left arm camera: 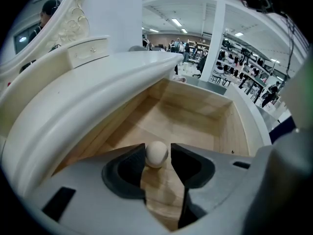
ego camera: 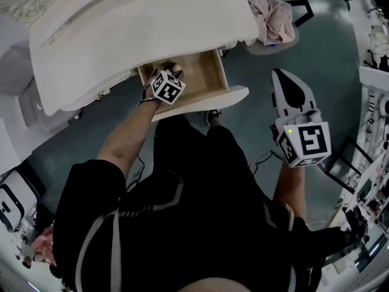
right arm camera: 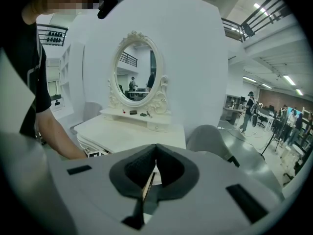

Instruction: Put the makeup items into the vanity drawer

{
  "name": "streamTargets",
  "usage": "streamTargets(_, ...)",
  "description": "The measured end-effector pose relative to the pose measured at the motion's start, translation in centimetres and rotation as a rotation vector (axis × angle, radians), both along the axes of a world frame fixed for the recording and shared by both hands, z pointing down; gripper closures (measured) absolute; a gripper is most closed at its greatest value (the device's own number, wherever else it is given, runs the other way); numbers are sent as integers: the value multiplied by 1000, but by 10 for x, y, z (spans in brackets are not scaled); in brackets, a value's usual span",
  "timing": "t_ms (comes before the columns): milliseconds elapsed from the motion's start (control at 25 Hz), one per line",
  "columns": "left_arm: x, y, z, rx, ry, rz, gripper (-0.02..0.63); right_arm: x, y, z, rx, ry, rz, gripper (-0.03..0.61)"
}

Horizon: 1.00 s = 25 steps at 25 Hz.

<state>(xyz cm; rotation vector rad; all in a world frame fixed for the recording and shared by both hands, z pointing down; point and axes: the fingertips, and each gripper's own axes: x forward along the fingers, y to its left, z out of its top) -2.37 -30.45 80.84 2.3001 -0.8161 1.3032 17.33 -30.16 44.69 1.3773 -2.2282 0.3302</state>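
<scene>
**Inside the vanity drawer: one little cream ball, left jaws apart**

Only print I can make out anywhere is the black-and-white square markers on the left cube (ego camera: 167,87) and the right cube (ego camera: 306,143).

The makeup item is a small, smooth, matte cream ball (left arm camera: 156,153) sitting on the pale wood bottom of the open drawer (left arm camera: 200,114). It's right between the tips of the left gripper (ego camera: 172,72), which is dipped into the drawer with its jaws apart. There's a gap showing on the ball's right side, so it's not squeezed.

Off to the side of the drawer front, the right gripper (ego camera: 281,75) has its jaws closed together on nothing.

The head view hides the ball under the left gripper, so only the left gripper view shows it. The right gripper view alone gets the oval mirror (right arm camera: 136,67) and a few tiny bits on the shelf (right arm camera: 156,116) below it, too small to name.
</scene>
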Motion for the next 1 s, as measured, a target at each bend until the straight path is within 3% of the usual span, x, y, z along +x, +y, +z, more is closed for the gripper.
streamTargets(320, -1, 10, -25, 29, -11, 3, 446, -1, 7, -11, 19, -32, -56, 573)
streamTargets(520, -4, 15, -58, 37, 56, -35, 446, -2, 2, -20, 46, -68, -81, 572)
streamTargets(680, -9, 13, -89, 99, 61, -48, 446, -5, -5, -27, 65, -99, -107, 573)
streamTargets(880, -14, 14, -132, 136, 134, -112, 448, -13, -16, -36, 89, -132, -141, 574)
streamTargets(1000, -12, 21, -171, 126, 259, -136, 448, -18, -16, -43, 98, -150, -164, 574)
